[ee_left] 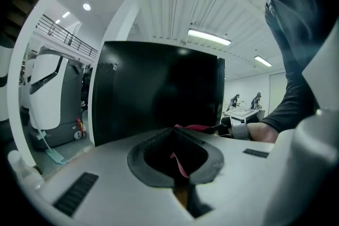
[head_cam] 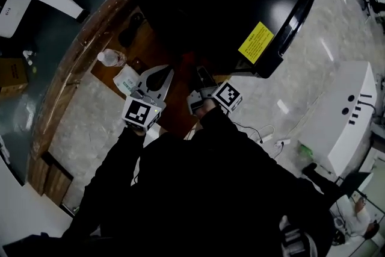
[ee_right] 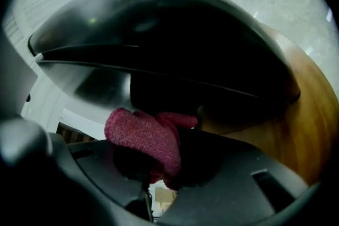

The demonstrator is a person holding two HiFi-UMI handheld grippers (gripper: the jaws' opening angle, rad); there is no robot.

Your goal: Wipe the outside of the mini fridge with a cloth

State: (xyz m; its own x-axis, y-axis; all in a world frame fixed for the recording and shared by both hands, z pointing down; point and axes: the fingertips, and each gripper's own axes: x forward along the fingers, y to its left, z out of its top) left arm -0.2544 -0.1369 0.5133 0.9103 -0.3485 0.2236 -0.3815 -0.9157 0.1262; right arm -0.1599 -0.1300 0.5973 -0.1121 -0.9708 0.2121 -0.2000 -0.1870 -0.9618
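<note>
— Where is the mini fridge (head_cam: 216,3)?

— Upper middle of the head view. It is a black box standing on the round wooden worktop (head_cam: 78,57), with a yellow label (head_cam: 256,42) on the face towards the right of the frame.

— And the cloth (ee_right: 145,137)?

— It's red and looks knitted. In the right gripper view it sits left of centre, bunched up and pinched by the right tool (head_cam: 201,78), whose jaws are closed on it. It lies just below the fridge's dark curved edge. I cannot tell whether it touches the fridge.

— The left tool (head_cam: 161,76)?

— It is just left of the right one, in the middle of the head view, pointing up towards the fridge. Its own view shows the white jaws pressed together, with a thin red sliver in the oval opening between them. I can't tell whether that sliver is gripped or only seen through the gap. The fridge's flat black side fills the middle of that view.

— Anything else on the worktop?

— A clear plastic bottle (head_cam: 111,58) and a white-and-green packet (head_cam: 125,79), both centre-left in the head view, left of the left tool.
</note>
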